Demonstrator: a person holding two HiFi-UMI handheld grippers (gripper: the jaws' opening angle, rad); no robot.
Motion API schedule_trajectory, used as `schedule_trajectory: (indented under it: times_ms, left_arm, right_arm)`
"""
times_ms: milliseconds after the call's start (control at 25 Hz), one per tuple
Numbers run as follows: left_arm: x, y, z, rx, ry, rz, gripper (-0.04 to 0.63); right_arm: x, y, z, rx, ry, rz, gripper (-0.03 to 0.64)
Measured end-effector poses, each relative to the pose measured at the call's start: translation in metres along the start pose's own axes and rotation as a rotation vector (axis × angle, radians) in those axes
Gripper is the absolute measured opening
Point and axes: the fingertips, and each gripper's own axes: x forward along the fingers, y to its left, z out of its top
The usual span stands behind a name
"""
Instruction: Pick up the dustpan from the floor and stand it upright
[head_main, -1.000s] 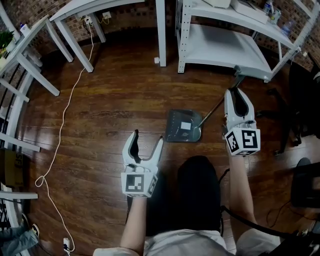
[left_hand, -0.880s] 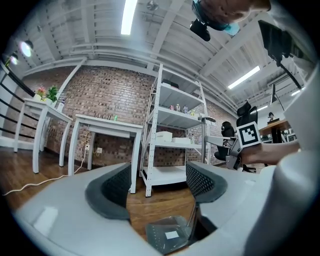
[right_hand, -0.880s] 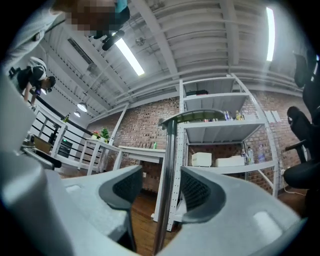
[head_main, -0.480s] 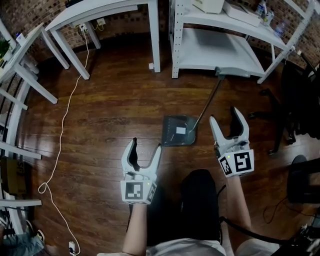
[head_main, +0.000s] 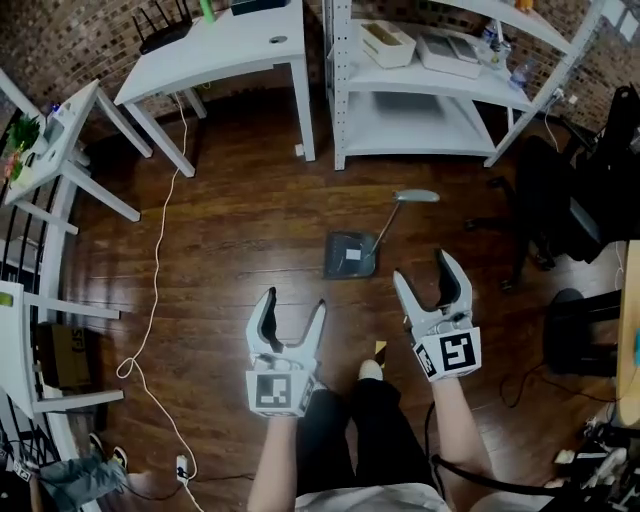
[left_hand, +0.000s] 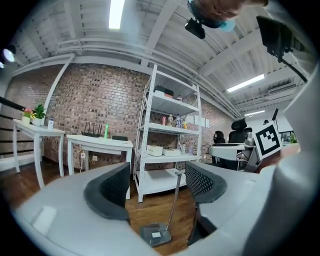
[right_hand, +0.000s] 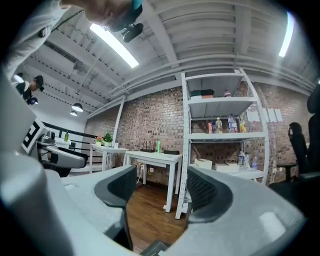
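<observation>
The grey dustpan (head_main: 348, 256) rests on the wooden floor, and its long handle (head_main: 392, 215) rises upright with no gripper on it. Both grippers hang well above and nearer to me than the pan. My left gripper (head_main: 292, 302) is open and empty. My right gripper (head_main: 425, 270) is open too; its jaws have just been opening and nothing is between them. In the left gripper view the dustpan (left_hand: 155, 234) shows low between the fingers of that gripper (left_hand: 155, 186). The right gripper view catches only a corner of the pan (right_hand: 156, 247) below that gripper (right_hand: 155, 192).
A white shelf unit (head_main: 420, 105) stands behind the pan, and white tables (head_main: 215, 50) to the back left. A white cable (head_main: 150, 290) trails over the floor at left. Black office chairs (head_main: 570, 200) stand at right. My legs and shoe (head_main: 368, 370) are below.
The right gripper, shut at the dustpan's handle a second ago, has let go and opened. Both grippers have risen and drawn back; the pan now stands by itself with its handle up.
</observation>
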Motion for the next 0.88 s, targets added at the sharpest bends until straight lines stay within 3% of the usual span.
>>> schedule_trajectory:
  times_ms: [200,440,640,880]
  left_arm:
    - [-0.056,-0.044,0.113,0.002,0.032,-0.031,0.354]
    - [-0.119,-0.115,0.2,0.049,-0.036,-0.002,0.354]
    - [-0.163,-0.165,0.222,0.059,-0.047,0.024,0.347]
    - [-0.193,-0.2,0.236,0.089,-0.051,-0.027,0.347]
  right_arm:
    - [-0.077,0.014,0.11,0.052,0.045,-0.063,0.295]
    - [-0.164,0.026,0.182,0.114,0.067,-0.038,0.295]
    - [-0.218,0.035,0.216,0.085,0.082,-0.017,0.291]
    - [-0.254,0.036,0.232,0.098,0.074,-0.071,0.293]
